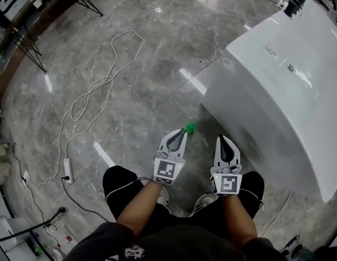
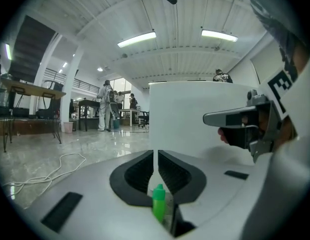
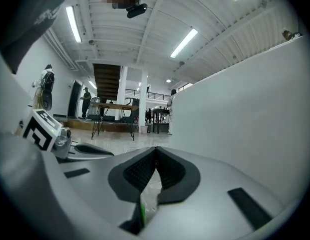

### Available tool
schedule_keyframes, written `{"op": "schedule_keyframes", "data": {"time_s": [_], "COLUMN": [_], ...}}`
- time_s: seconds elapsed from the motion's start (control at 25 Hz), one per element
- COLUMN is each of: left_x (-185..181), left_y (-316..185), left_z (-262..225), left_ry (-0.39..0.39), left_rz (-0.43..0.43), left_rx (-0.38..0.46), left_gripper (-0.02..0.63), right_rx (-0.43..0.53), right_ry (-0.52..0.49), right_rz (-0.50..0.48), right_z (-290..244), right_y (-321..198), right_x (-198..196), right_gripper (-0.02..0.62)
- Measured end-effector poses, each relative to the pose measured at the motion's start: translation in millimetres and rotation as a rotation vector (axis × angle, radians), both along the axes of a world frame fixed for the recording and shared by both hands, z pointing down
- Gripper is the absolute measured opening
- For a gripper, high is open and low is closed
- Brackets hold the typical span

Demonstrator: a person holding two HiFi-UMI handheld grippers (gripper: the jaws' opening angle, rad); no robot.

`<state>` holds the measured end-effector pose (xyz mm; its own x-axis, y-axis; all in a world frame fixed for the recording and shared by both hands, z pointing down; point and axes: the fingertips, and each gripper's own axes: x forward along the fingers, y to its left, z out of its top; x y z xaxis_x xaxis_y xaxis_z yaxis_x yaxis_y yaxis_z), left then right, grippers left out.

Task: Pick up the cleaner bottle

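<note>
**Two grippers closed; bottle (image 1: pixel 189 128) on floor (image 1: pixel 130 64)**

Left gripper (image 1: pixel 181 134) and right gripper (image 1: pixel 225 141) each have jaws pressed together, holding nothing. Green-capped bottle stands just beyond the left gripper's tip, near a white tub (image 1: pixel 288 91).

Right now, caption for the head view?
Left gripper and right gripper, both shut, near a green-capped bottle on marble floor beside white tub.
</note>
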<state>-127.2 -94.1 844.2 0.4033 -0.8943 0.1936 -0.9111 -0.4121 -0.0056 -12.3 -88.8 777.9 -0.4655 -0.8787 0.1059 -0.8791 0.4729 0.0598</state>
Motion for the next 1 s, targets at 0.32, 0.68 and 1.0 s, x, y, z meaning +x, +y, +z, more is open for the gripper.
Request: {"op": "schedule_keyframes", "data": {"time_s": [0.32, 0.68, 1.0], "left_x": [13.7, 18.8, 35.0], "left_y": [-6.0, -32.4, -43.0], "left_z": [52.4, 150.4, 208.3], "left_ry": [-0.031, -0.040, -0.103], "left_rz": [0.083, 0.131, 0.166], "left_rx": [-0.052, -0.182, -0.201], "left_gripper": [0.237, 0.314, 0.314], "right_rx": [-0.007, -0.022, -0.052], "right_ry": [-0.045, -0.058, -0.124], "right_rz": [-0.008, -0.022, -0.029], "right_z": [8.7, 14.2, 19.9], "right_y": [-3.4, 4.7, 27.3], "right_x": [-5.6, -7.6, -18.7], "right_gripper": [0.017, 0.017, 0.017]}}
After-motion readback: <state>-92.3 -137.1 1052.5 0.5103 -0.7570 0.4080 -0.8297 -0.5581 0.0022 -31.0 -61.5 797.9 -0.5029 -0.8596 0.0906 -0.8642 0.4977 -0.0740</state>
